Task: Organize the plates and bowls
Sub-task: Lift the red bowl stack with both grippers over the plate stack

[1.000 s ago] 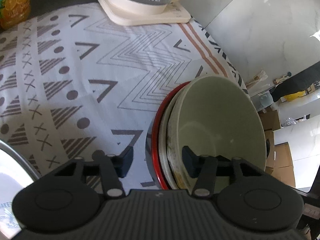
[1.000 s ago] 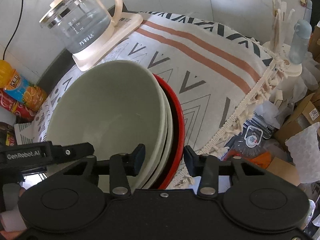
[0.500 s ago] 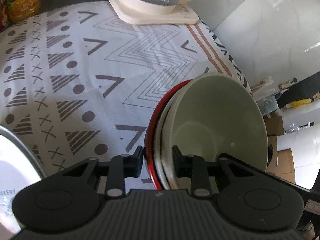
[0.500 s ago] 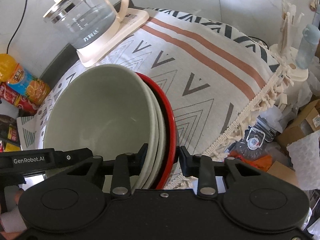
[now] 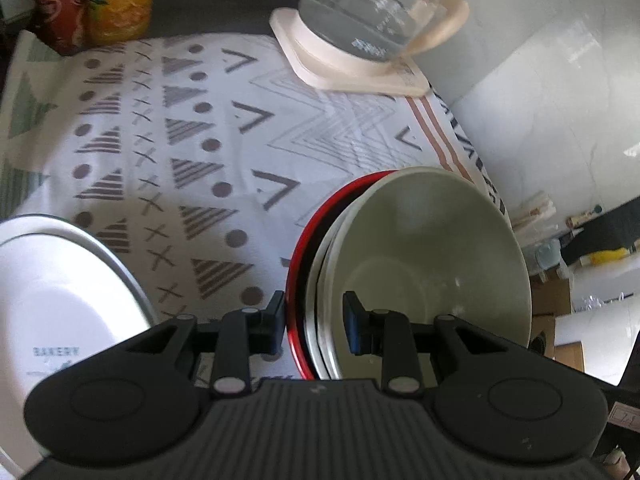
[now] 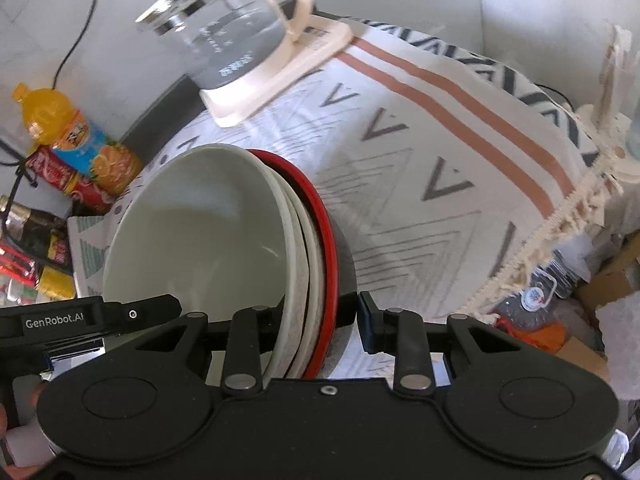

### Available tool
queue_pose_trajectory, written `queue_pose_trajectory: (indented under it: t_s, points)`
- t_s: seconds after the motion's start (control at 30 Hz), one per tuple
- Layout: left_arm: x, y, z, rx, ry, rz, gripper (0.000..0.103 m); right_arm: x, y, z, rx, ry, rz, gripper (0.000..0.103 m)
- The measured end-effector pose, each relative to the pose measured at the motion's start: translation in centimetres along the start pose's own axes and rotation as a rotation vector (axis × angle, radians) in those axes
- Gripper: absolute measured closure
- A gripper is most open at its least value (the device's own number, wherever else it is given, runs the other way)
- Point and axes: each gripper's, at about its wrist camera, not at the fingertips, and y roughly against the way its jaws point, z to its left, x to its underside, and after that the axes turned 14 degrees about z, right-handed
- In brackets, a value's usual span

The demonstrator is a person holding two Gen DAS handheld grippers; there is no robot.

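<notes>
Open patterned cloth on tabletop [image 5: 208,168] between white plate [image 5: 60,292] at near left and bowl stack [image 5: 420,264]: free passage. Far edge blocked: glass kettle [image 5: 372,12] on cream base, juice bottle [image 5: 120,0], red can [image 5: 60,4]. Right of stack, striped cloth free up to fringed edge [image 6: 568,216]; boxes and clutter [image 6: 560,320] beyond and below.

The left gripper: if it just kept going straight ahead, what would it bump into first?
Nothing new: the left gripper already has its jaws around the rims of the bowl stack. Beyond the stack lies the patterned tablecloth, then probably the glass kettle.
</notes>
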Motion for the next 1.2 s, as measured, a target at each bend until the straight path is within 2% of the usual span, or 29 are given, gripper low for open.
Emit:
queue_pose_trajectory:
  t_s: [0.57,0.87,1.2]
  points:
    - [2.0,7.1,4.0,-0.026,0.14,-0.166,0.075,-1.2,1.3,7.0,-0.089,0.192,-0.023,0.073]
    - [4.0,9.9,7.0,-0.057,0.229,-0.23,0.075,-0.7,0.7,11.0,-0.13,0.295,0.001,0.073]
    - [7.6,11.7,10.7,-0.085,0.353,-0.268,0.075,1.0,-0.8,15.2,-0.161,0.411,0.058,0.073]
